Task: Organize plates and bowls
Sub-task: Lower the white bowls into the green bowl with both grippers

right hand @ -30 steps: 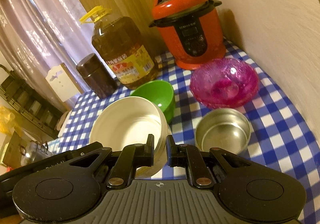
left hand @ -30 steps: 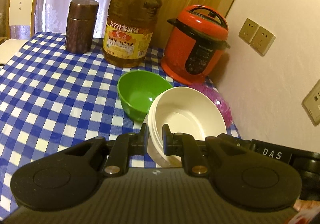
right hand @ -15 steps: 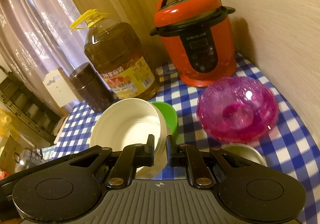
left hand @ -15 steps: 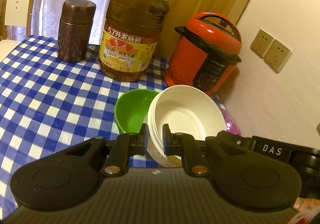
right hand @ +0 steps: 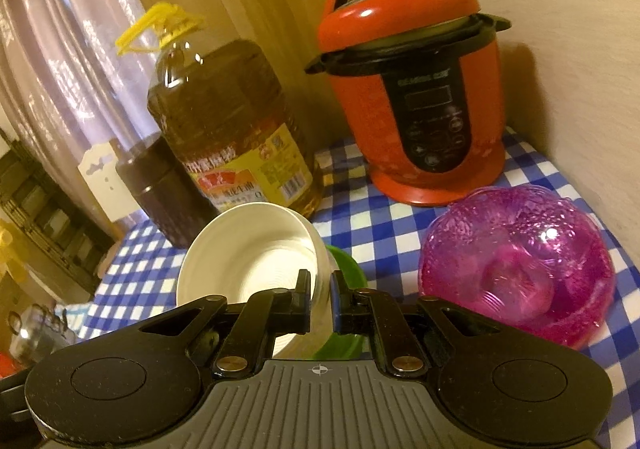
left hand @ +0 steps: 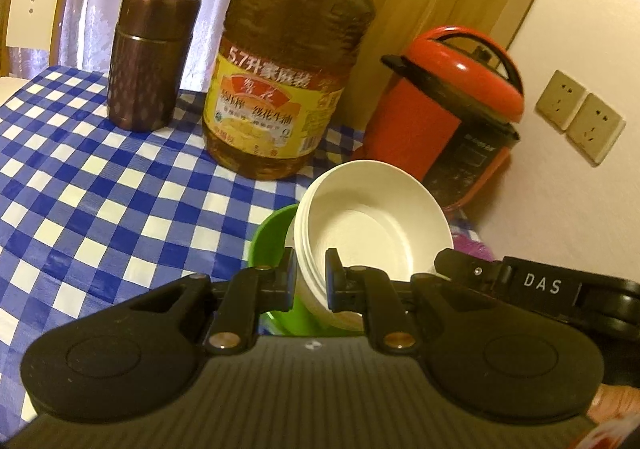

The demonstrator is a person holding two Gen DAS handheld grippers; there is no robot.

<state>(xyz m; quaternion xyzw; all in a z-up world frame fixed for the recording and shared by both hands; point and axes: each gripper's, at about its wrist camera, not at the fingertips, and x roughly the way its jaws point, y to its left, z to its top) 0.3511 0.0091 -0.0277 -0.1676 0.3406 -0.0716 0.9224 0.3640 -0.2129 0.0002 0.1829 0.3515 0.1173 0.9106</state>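
Observation:
A stack of white bowls (left hand: 372, 225) hangs over the green bowl (left hand: 272, 233), almost covering it. My left gripper (left hand: 311, 277) is shut on the stack's left rim. My right gripper (right hand: 320, 297) is shut on the opposite rim of the white bowls (right hand: 248, 249). In the right wrist view only a sliver of the green bowl (right hand: 346, 265) shows past the stack. A pink glass bowl (right hand: 516, 265) sits on the checked cloth to the right, and its edge (left hand: 470, 247) peeks out beside the other gripper's body.
A big oil bottle (left hand: 284, 81), a brown canister (left hand: 150, 61) and a red pressure cooker (right hand: 416, 97) stand along the back of the blue-checked table (left hand: 88, 185). A wall with sockets (left hand: 580, 117) closes the right side. A chair back (left hand: 36, 5) stands far left.
Both grippers carried the white bowls forward and down over the green bowl, which is now mostly covered. The steel bowl has dropped out of the right wrist view.

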